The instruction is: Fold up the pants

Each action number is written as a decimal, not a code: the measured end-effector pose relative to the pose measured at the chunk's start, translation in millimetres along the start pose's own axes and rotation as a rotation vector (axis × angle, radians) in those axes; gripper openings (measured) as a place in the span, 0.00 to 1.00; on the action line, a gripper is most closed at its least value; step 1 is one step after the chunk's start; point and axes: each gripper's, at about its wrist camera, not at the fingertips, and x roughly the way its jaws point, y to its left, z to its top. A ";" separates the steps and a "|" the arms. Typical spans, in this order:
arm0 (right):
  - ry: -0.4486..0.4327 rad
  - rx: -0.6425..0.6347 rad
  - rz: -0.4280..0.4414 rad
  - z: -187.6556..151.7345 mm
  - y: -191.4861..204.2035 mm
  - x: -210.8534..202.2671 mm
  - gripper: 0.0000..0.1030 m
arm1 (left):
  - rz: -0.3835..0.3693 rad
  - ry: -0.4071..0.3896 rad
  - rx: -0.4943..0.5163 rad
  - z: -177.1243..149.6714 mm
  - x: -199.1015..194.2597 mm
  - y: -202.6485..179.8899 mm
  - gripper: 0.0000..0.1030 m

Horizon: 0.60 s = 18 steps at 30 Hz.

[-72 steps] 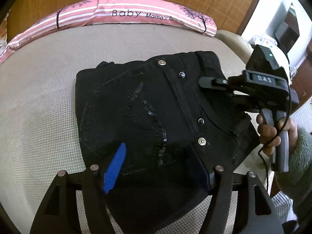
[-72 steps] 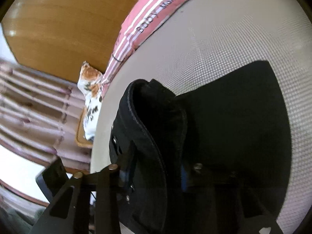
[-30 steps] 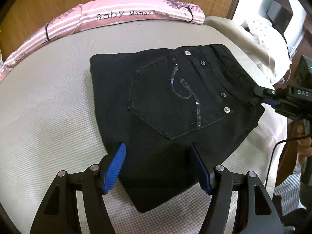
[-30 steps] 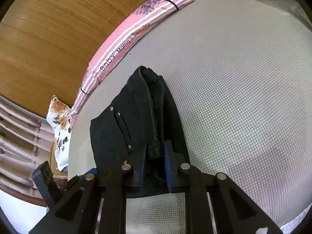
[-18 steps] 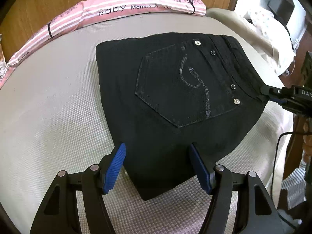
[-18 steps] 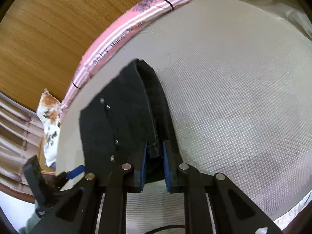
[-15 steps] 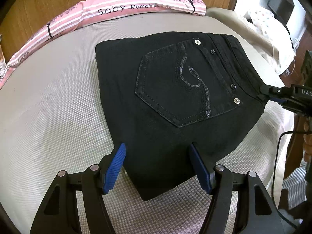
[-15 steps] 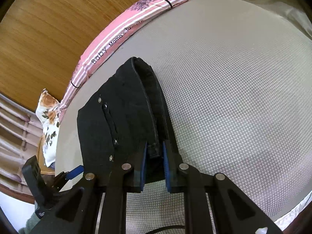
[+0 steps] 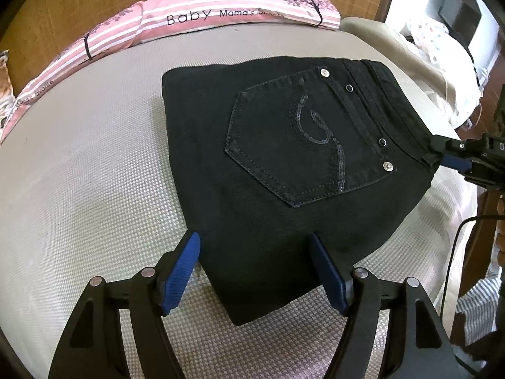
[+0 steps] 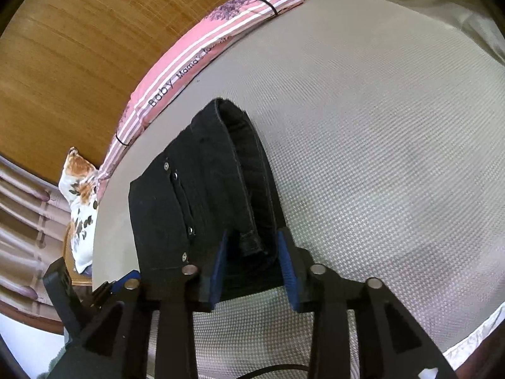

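Pants (image 9: 284, 164): matt black denim, shiny metal rivets (image 9: 388, 166). Bed (image 9: 79, 189): coarse woven grey cloth. Headboard (image 10: 79, 47): wood grain. Fingers (image 9: 181, 270): ribbed blue pads.

one folded pair of black pants (image 9: 284, 170), two grippers, one pink striped pillow (image 9: 195, 22), one floral cushion (image 10: 80, 202).

Black pants (image 9: 284, 170) are laid folded flat on the grey mattress (image 9: 94, 173), back pocket (image 9: 303, 139) upward with a sequinned swirl, waistband turned toward 2 o'clock.
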 end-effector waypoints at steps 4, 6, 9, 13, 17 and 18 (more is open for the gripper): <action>-0.047 -0.038 -0.026 7.5 7.1 -12.8 0.31 | 0.021 -0.051 -0.002 6.7 -11.3 4.7 0.70; -0.078 -0.070 -0.038 14.8 13.8 -19.1 0.31 | 0.031 -0.077 -0.016 12.8 -15.5 9.1 0.70; -0.097 -0.115 -0.044 26.9 26.7 -19.7 0.31 | 0.051 -0.092 -0.028 23.4 -14.2 16.1 0.70; -0.101 -0.166 -0.048 42.5 44.2 -9.0 0.30 | 0.088 -0.098 -0.028 37.6 -7.6 22.4 0.70; -0.092 -0.198 -0.057 57.3 58.9 11.6 0.27 | 0.111 -0.097 -0.032 49.1 0.0 24.8 0.70; -0.088 -0.206 -0.058 61.3 61.8 17.5 0.26 | 0.113 -0.098 -0.037 52.7 1.8 25.7 0.70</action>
